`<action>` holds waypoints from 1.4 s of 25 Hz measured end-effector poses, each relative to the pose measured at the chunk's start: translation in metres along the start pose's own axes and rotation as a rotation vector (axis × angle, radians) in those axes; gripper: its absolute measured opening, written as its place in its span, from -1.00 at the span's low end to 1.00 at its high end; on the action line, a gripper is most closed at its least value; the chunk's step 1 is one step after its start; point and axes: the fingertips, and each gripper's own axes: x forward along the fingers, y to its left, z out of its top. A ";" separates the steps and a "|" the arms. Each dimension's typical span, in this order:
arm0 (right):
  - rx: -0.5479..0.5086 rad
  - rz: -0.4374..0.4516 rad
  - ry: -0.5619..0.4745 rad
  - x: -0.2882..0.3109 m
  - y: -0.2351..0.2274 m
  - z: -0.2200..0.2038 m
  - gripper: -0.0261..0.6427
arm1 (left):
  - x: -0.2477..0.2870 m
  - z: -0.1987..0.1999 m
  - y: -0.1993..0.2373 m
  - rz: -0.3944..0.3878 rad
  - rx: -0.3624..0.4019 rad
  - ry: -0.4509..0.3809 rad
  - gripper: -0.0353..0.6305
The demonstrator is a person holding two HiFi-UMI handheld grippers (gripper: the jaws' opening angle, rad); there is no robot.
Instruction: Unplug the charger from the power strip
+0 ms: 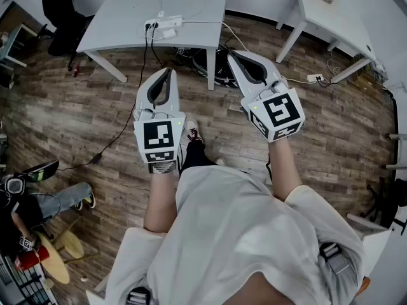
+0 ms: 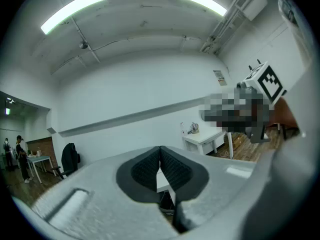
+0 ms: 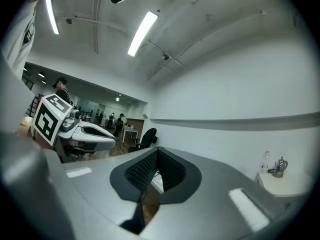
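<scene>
A white power strip (image 1: pixel 163 23) lies near the front edge of the grey table (image 1: pixel 121 11), with a white charger (image 1: pixel 169 34) at it and a black cable (image 1: pixel 141 75) hanging to the floor. Both grippers are held level in front of the person, short of the table. My left gripper (image 1: pixel 168 74) is shut with nothing in it; its pads meet (image 2: pixel 160 150). My right gripper (image 1: pixel 232 55) is also shut and empty, pads together (image 3: pixel 157 151). Each gripper view shows the other gripper off to the side, and the strip shows in neither.
A second white table (image 1: pixel 331 11) stands at the back right, with a plug on the floor by it (image 1: pixel 314 78). A black chair (image 1: pixel 63 18) is at the back left. Cables and gear lie under the grey table (image 1: pixel 203 59). A seated person's legs (image 1: pixel 63 199) and a stool (image 1: pixel 54 262) are at lower left.
</scene>
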 end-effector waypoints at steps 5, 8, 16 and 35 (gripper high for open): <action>0.002 0.007 -0.006 0.004 -0.008 0.001 -0.92 | 0.007 0.003 -0.002 0.008 0.003 0.004 -0.88; 0.026 0.011 -0.033 0.013 -0.013 0.003 -0.92 | 0.014 0.001 0.005 0.020 0.003 0.005 -0.88; 0.045 0.018 -0.061 0.052 -0.029 -0.002 -0.91 | 0.047 -0.011 0.033 0.033 -0.009 0.015 -0.88; 0.054 0.021 -0.004 0.261 -0.101 -0.025 -0.91 | 0.220 -0.054 0.176 0.013 -0.043 0.055 -0.88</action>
